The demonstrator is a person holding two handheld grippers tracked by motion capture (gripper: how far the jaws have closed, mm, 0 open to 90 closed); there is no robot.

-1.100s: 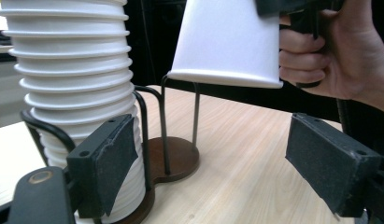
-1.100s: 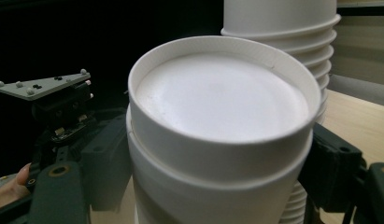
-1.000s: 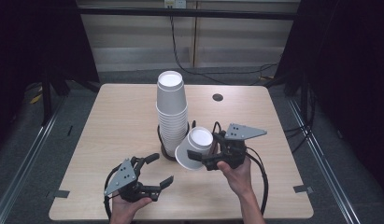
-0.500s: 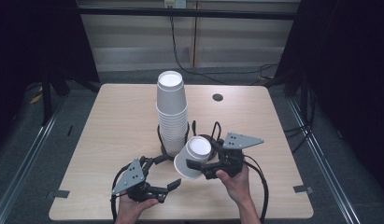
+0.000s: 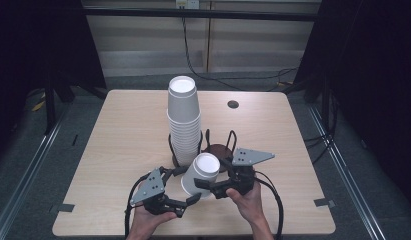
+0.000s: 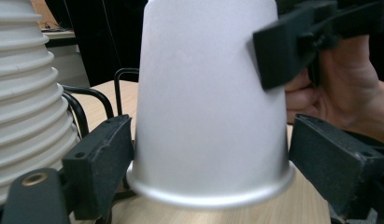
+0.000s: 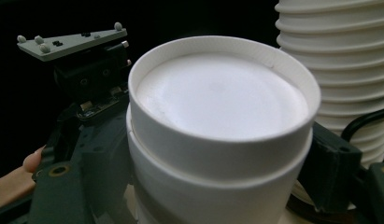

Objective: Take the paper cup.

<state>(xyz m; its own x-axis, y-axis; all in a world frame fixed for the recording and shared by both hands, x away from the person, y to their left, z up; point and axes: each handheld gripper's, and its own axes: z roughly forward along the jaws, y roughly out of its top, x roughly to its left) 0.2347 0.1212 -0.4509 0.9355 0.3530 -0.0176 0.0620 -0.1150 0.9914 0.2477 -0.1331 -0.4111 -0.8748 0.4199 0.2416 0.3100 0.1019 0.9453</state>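
We look down on a pale wooden table [image 5: 118, 150] with rounded corners, standing on grey floor before a dark backdrop. Near its middle rises a tall stack of white paper cups [image 5: 183, 120], nested upside down and set in a black wire holder [image 5: 203, 147] whose loops curve up beside the lowest rims.

Just in front of that stack we see the thing in hand: a pair of nested white paper cups [image 5: 199, 173], upside down and tilted, one bottom standing proud of the other in the right gripper view [image 7: 222, 116]. The lower rim hangs close over the tabletop in the left gripper view [image 6: 208, 107]; we cannot tell whether it touches.

The right gripper [image 5: 213, 187], black with a grey three-cornered plate on top, is clamped on the cup pair, its jaws pressing the cup wall from either side.

The left gripper [image 5: 185, 192], also black under a grey plate, sits at the near edge. Its jaws have just been opening: they now straddle the cup's rim, one jaw close against it and the other standing clear, so we see no grip there.

A small dark round grommet [image 5: 233, 104] marks the table's far side.
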